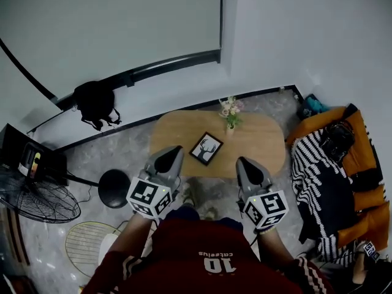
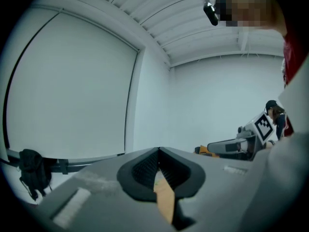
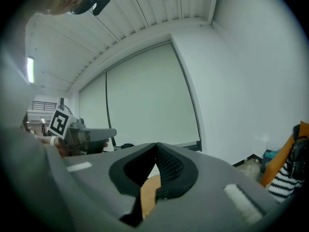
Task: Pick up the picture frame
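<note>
Wooden rounded table point(image 1: 263, 141) bears a black, apparently square picture frame point(image 1: 206, 148).

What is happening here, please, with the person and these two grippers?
A person stands before a low wooden table and holds the left gripper and the right gripper out toward it. Both are shut and empty. The picture frame lies flat on the table, untouched, near a small vase of flowers.

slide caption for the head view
Grey left claw and right claw, both shut, near oval wooden table bearing black picture frame
</note>
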`<state>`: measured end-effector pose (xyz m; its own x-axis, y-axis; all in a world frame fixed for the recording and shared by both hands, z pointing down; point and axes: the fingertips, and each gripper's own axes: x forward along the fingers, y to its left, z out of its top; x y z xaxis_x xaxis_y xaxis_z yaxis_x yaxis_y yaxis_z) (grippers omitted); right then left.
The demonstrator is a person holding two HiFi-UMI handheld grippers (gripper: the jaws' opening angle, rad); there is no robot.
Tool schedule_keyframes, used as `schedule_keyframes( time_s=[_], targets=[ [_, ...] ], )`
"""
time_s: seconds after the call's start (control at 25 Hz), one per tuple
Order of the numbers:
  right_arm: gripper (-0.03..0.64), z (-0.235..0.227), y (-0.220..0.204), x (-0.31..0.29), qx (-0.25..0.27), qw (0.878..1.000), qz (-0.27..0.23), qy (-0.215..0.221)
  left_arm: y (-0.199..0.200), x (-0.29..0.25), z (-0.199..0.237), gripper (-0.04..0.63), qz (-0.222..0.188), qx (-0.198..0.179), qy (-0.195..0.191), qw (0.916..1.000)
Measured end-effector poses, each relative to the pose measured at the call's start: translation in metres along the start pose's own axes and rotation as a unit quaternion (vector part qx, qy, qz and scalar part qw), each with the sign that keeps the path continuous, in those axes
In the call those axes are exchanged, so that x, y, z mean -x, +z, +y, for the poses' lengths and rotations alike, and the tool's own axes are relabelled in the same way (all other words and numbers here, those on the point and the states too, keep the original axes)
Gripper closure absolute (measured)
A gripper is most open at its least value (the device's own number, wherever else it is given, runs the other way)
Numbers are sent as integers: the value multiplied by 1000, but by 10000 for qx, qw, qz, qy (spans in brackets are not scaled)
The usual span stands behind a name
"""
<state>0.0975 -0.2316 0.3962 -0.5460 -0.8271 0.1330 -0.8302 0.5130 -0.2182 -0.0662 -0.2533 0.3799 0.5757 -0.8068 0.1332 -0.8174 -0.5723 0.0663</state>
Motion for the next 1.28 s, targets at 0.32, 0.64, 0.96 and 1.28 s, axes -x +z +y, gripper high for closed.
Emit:
schedule_keyframes(
  time_s=[0.32, 0.64, 0.96, 1.28],
  targets=[
    [626, -6, -1, -10, -36, 10000, -48, -71, -5, -15, 6, 529, 8, -179, -118, 9998],
    [626, -21, -3, -26, 113, 9997, 46, -206, -26, -49, 21, 462, 303, -187, -306, 9989],
    [626, -66, -15, -56, 236, 9986, 200, -437, -81, -113, 48, 462, 908, -140, -472, 9947],
    [626, -107, -39, -96, 482, 9956, 608, -522, -170, -179, 76, 462, 1701, -263, -751, 9822]
  ],
)
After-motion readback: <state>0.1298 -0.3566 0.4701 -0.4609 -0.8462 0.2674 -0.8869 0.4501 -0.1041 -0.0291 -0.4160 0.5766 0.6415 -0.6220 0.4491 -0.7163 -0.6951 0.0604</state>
